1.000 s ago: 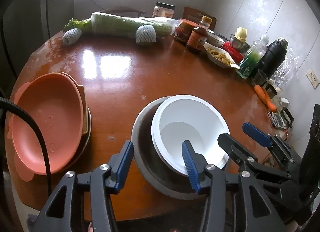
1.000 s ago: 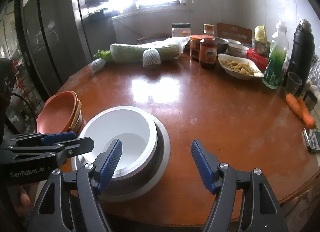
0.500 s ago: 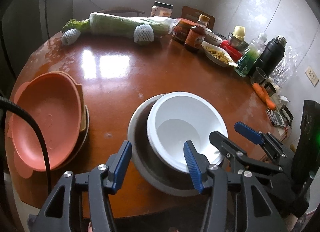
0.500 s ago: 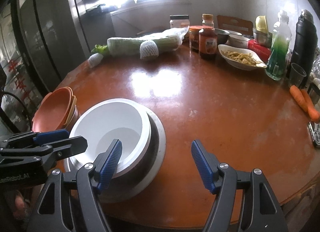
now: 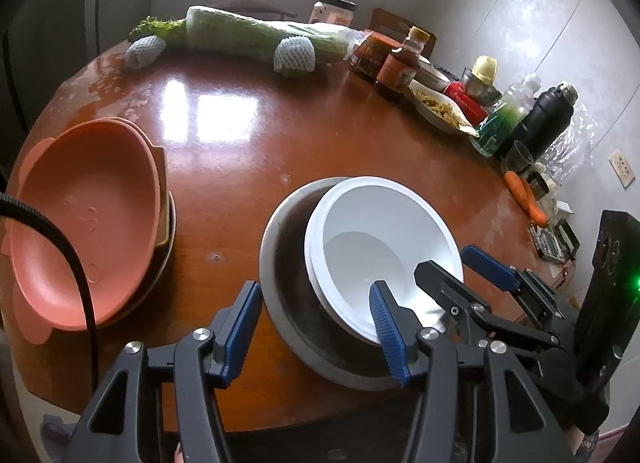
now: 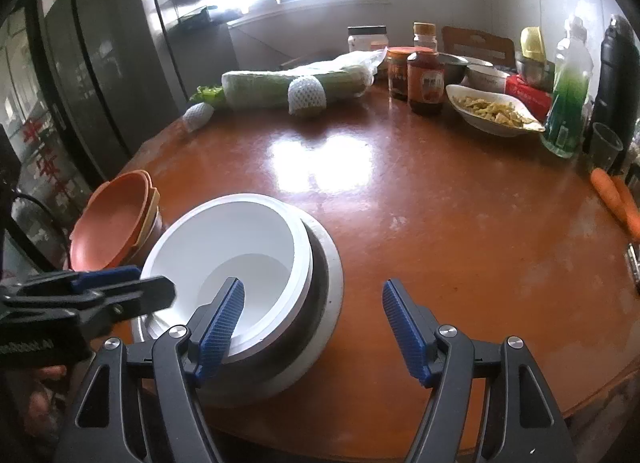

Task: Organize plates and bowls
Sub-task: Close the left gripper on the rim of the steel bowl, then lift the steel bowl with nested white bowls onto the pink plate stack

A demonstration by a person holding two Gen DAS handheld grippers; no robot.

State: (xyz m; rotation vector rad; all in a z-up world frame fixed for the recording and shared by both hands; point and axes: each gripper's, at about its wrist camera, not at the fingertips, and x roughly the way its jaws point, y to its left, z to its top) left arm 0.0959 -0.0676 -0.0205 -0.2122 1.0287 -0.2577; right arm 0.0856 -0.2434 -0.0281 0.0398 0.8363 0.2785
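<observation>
Both grippers' jaws gape wide, empty — left gripper point(image 5: 316, 327) straddles the white plastic bowl's point(image 5: 380, 255) near rim, nearer than right gripper point(image 6: 312, 327).

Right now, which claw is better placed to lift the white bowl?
Probably the right claw: open, one finger already inside the white bowl. The left claw, also open, straddles the grey bowl's rim.

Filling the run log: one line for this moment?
left tongs open | right tongs open | white bowls nested in grey bowl | orange stack apart
</observation>
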